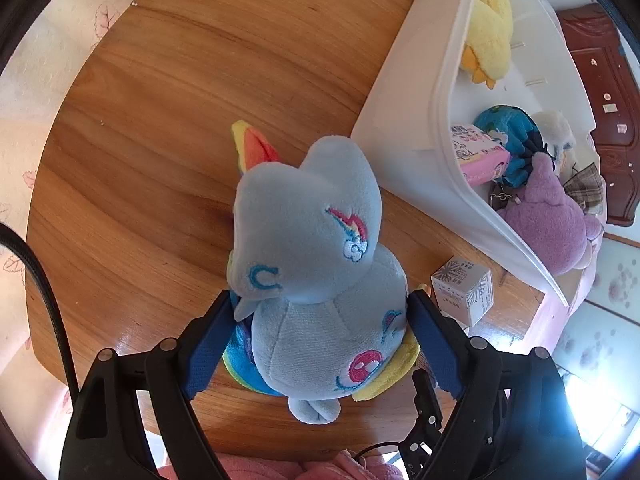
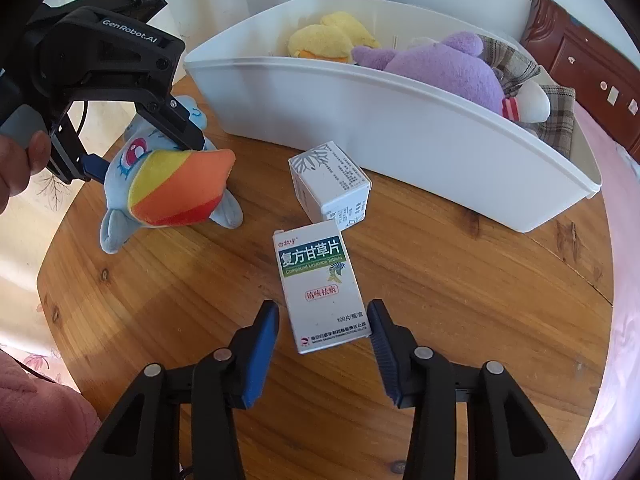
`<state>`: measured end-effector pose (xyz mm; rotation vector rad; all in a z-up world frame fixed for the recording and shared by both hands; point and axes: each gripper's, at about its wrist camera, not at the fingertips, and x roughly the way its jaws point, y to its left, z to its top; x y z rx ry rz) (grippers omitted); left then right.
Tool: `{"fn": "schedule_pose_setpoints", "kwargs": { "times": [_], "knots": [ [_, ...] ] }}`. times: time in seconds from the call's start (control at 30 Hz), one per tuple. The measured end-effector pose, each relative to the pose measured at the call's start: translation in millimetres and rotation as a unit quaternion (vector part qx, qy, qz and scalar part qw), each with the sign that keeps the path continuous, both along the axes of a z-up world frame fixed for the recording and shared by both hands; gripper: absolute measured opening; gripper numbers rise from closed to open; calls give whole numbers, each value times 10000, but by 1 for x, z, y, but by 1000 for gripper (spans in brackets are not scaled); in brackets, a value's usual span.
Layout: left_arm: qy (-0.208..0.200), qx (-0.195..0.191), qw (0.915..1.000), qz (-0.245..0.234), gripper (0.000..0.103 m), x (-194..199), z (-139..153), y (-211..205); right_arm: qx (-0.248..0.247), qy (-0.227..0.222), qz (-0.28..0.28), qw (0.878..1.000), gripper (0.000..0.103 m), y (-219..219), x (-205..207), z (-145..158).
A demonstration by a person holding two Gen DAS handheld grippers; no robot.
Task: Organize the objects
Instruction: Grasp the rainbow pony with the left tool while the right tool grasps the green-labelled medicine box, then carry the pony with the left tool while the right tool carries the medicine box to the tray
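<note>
On the round wooden table (image 2: 460,300), the blue pony plush (image 1: 316,272) is pinched at its head by the left gripper (image 1: 320,316); lifting it clear of the rim should land it cleanly in the white bin (image 2: 360,120). The right gripper (image 2: 324,336), spread, straddles the medicine box (image 2: 324,288) from above without gripping it.

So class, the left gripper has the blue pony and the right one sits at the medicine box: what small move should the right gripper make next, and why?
Probably close the right gripper on the medicine box. Its jaws are open, the box's near end lies between them on the table, and one pad looks just at the box's edge. The left gripper already holds the pony, and the bin stands just behind.
</note>
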<state>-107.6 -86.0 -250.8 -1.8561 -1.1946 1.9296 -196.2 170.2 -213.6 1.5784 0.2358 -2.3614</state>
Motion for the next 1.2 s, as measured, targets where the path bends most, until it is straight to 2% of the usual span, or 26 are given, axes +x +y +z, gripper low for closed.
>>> {"fn": "schedule_pose_setpoints", "kwargs": {
  "times": [0.17, 0.23, 0.37, 0.7, 0.83, 0.9, 0.97, 1.2],
  "knots": [
    [7, 23, 10000, 63, 84, 8, 0, 1, -65, -5, -49, 10000, 44, 3, 5, 2],
    [21, 38, 10000, 77, 83, 12, 0, 1, -92, -11, -61, 9999, 40, 4, 8, 3],
    [-20, 27, 9999, 114, 81, 21, 0, 4, -209, -54, -139, 9997, 37, 7, 13, 5],
    [-181, -401, 9990, -18, 80, 52, 5, 17, -301, 98, -121, 9994, 35, 7, 31, 16],
    [-355, -455, 9982, 152, 80, 68, 4, 21, -352, 177, -140, 9991, 35, 10, 37, 25],
    [-509, -434, 9968, 448, 80, 75, 4, 21, -383, 188, -151, 9990, 35, 1, 40, 30],
    [-526, -496, 9959, 551, 80, 89, 4, 19, -388, 225, -122, 9989, 35, -4, 25, 32],
    [-650, -710, 9914, 892, 80, 134, 5, 15, -379, 345, 59, 9987, 35, -10, 48, 29]
  ]
}}
